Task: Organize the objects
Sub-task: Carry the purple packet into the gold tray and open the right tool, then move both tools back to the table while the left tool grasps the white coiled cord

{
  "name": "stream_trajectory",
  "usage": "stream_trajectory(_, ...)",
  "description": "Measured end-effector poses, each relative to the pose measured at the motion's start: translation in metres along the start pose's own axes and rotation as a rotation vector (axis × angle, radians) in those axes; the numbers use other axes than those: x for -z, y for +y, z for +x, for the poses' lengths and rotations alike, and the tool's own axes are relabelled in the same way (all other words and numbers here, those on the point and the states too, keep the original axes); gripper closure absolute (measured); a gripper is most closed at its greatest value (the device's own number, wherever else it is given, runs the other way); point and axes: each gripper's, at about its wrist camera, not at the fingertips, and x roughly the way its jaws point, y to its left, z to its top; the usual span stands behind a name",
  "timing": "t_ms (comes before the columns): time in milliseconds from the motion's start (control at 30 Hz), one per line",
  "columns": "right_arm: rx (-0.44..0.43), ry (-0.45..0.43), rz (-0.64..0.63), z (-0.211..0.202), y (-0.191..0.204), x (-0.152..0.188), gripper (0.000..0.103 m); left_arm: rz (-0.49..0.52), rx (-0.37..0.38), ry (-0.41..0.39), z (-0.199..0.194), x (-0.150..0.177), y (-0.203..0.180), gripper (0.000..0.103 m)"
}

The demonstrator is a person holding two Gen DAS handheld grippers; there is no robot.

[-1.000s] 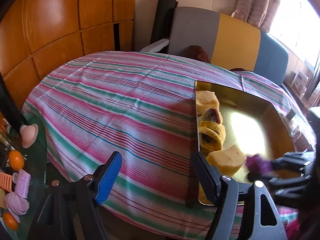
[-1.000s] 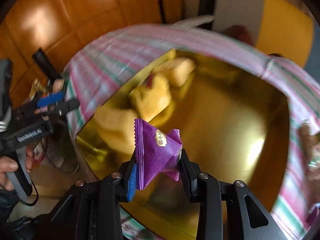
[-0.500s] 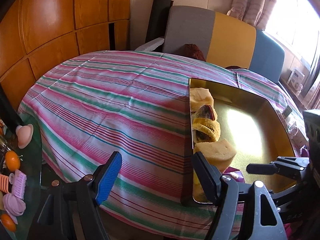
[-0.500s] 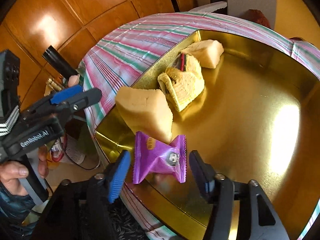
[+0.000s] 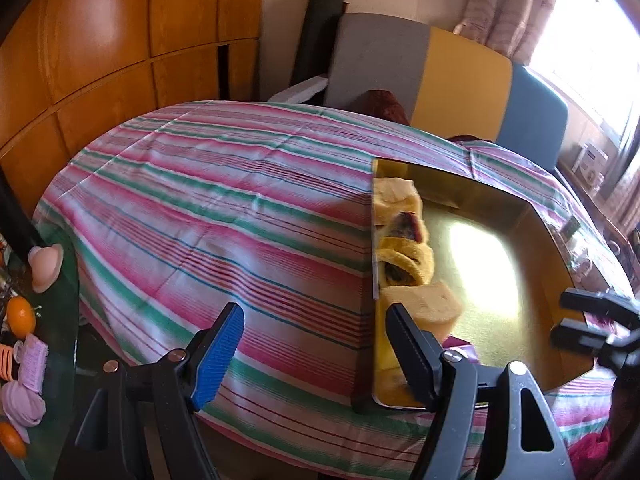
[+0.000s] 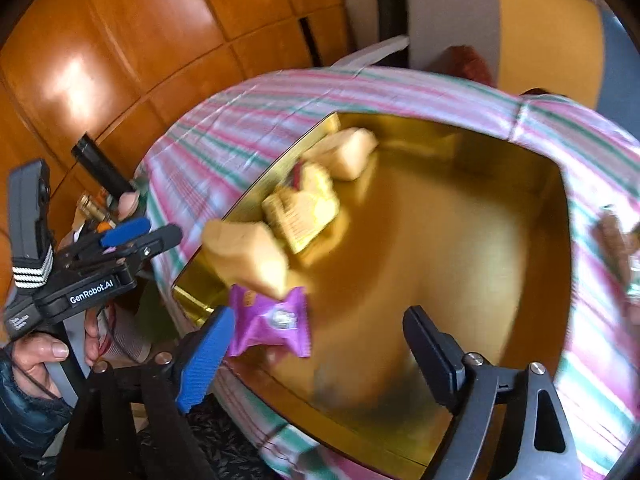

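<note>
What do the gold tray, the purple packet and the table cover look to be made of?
Gold tray: probably metal or foil-faced card with a glossy gold finish; it throws a bright glare patch and mirrors the food. Purple packet: thin plastic or foil film, judging by its crimped ends and slight sheen. Table cover: woven striped cloth, matte, with soft creases.

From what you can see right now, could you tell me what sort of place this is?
Probably a home dining or living room: a striped tablecloth, a colour-blocked sofa under a curtained window, and wood wall panelling.
</note>
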Motion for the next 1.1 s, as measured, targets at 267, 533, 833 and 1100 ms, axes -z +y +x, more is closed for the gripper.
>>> stream_trajectory(267,0.169,-0.055,0.085,-0.06,-0.076,0.016,0.012,0.088,0.046,-0.012,-0.006,-0.005,-0.032,0.029)
stream_trajectory(533,0.527,-0.12,0.397,-0.146,-0.225,0.057,0.007,0.163,0.097,-0.037,-0.014,-0.02,-0.074,0.029)
stream_trajectory(833,0.629,-0.304,1.133,-0.218,-0.356,0.157,0.004,0.345,0.264,-0.034,-0.022,-0.021,-0.177,0.029)
stream_trajectory(1100,0.529,-0.287,1.149,-0.209,-0.358,0.154,0.002,0.499,0.442,0.013,-0.022,-0.005,-0.28,0.029)
